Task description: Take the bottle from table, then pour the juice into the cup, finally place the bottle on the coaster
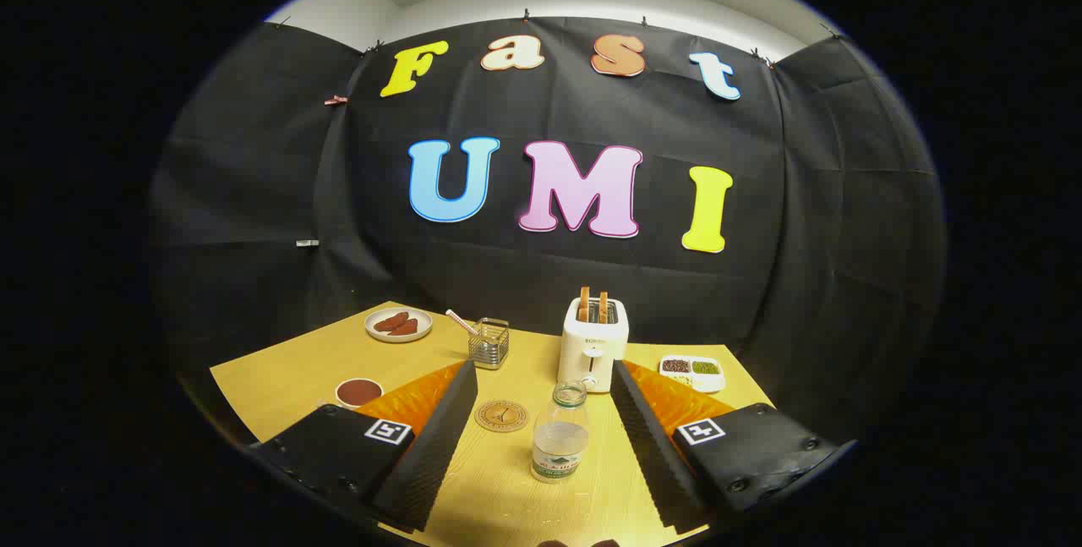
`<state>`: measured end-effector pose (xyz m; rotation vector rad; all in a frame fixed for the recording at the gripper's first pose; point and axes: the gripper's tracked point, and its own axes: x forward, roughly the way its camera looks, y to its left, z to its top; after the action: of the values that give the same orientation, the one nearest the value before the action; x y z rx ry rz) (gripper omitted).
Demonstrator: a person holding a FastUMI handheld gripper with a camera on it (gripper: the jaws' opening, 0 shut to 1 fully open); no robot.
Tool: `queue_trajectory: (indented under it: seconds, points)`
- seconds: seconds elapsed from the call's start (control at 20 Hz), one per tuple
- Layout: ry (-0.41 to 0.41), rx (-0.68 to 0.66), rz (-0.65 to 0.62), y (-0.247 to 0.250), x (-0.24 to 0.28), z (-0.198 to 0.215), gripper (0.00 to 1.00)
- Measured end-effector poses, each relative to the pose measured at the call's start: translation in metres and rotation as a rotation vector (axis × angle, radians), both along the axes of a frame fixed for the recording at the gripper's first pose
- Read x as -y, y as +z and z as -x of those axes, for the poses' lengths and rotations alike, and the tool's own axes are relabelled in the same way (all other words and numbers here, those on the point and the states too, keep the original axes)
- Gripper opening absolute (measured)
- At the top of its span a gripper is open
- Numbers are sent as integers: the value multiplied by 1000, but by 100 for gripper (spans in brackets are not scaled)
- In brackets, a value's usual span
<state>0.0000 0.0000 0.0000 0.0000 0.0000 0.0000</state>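
Nearest the camera, the gripper (541, 454) hangs above the wooden table (287, 374), tilted a little downward, its two fingers (431, 445) spread wide apart and touching nothing: the claw is released. Between the fingers, slightly toward the right one, stands the bottle (560, 433), upright and uncapped, clear, with a label band near its base; its contents look pale, though the liquid level is hard to judge. Just beside the bottle, at 10 o'clock from it, the round coaster (500, 415) lies flat on the table, bare. At 12 o'clock, directly beyond the bottle and close behind it, stands a white toaster (593, 352) with two slices upright in its slots. At 11 o'clock from the coaster is a wire holder (489, 342) with a straw leaning out. Farther out at 10 o'clock sits a plate of sausages (398, 324). Beside the left finger, a cup (358, 392) of dark contents. At 2 o'clock, a divided white dish (691, 369) of grains.
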Motion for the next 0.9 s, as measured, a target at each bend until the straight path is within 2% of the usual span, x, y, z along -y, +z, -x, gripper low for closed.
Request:
queue_trajectory:
  seconds: [0.3,0.9]
  points:
    - [10,-23,-16,-6,0,-2,98]
    - [-26,-26,2,-12,4,-2,98]
